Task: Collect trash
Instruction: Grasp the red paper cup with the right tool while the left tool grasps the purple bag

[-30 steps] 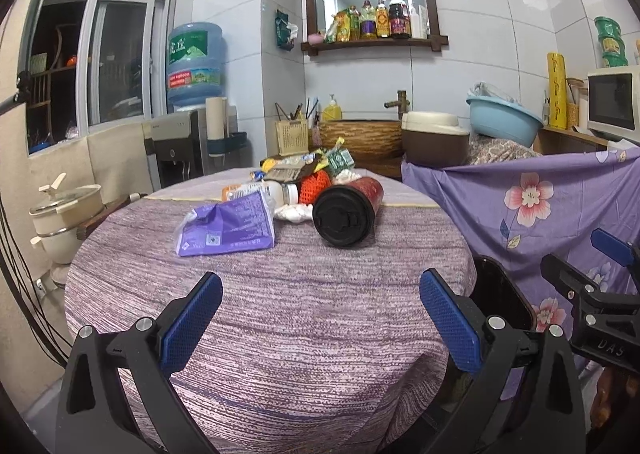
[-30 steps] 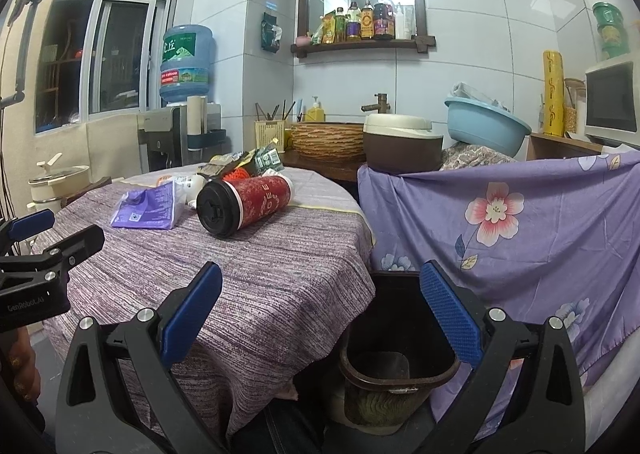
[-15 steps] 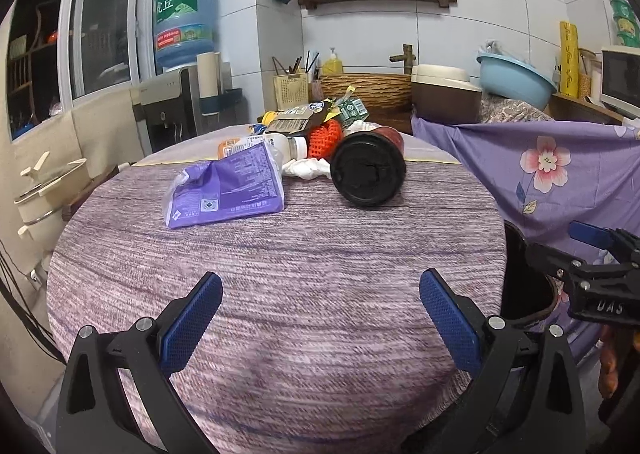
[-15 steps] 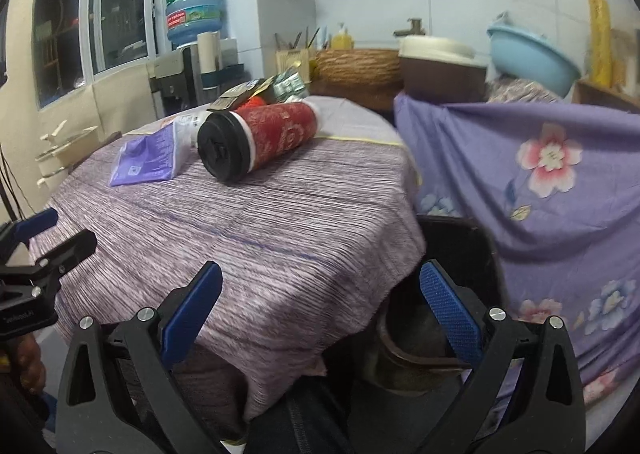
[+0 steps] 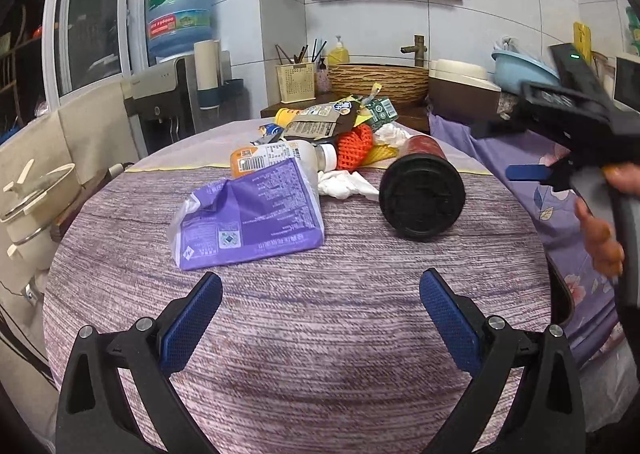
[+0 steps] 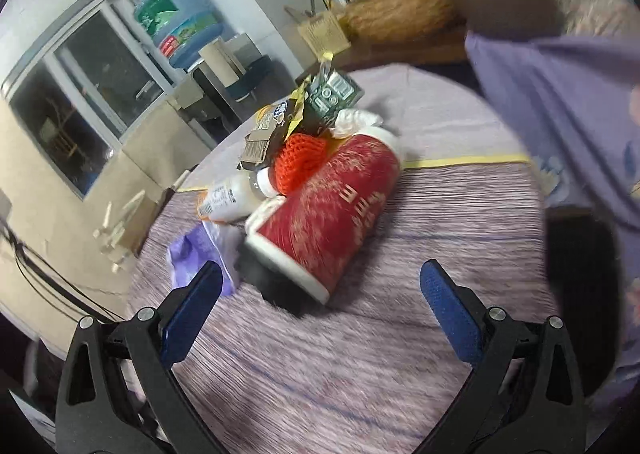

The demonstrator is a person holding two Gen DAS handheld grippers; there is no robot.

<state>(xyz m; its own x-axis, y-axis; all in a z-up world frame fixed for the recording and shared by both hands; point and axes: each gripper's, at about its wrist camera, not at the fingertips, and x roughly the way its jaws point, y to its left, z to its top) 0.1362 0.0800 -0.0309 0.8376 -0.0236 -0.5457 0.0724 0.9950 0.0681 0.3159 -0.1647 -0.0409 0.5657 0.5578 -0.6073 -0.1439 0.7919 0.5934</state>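
Trash lies on a round table with a striped purple cloth (image 5: 320,334). A purple plastic packet (image 5: 248,218) is nearest my left gripper (image 5: 320,318), which hovers open just in front of it. A red paper cup with a black lid (image 6: 320,214) lies on its side, lid toward me, right ahead of my open right gripper (image 6: 320,310). The same cup (image 5: 422,196) shows in the left wrist view. Behind it lie a white bottle (image 5: 276,154), orange foam net (image 5: 354,146), white tissue (image 5: 344,184) and snack wrappers (image 5: 320,122).
A dark bin (image 6: 580,294) stands at the table's right edge, against a flowered purple cloth (image 6: 560,94). A person's hand (image 5: 600,238) holds the right gripper's handle at the right of the left wrist view. A water dispenser (image 5: 176,54) and sink counter (image 5: 380,78) stand behind.
Both grippers moved forward over the table toward the trash. The right gripper rose, tilted and swung left toward the red cup; its view is motion-blurred. Both stay open.
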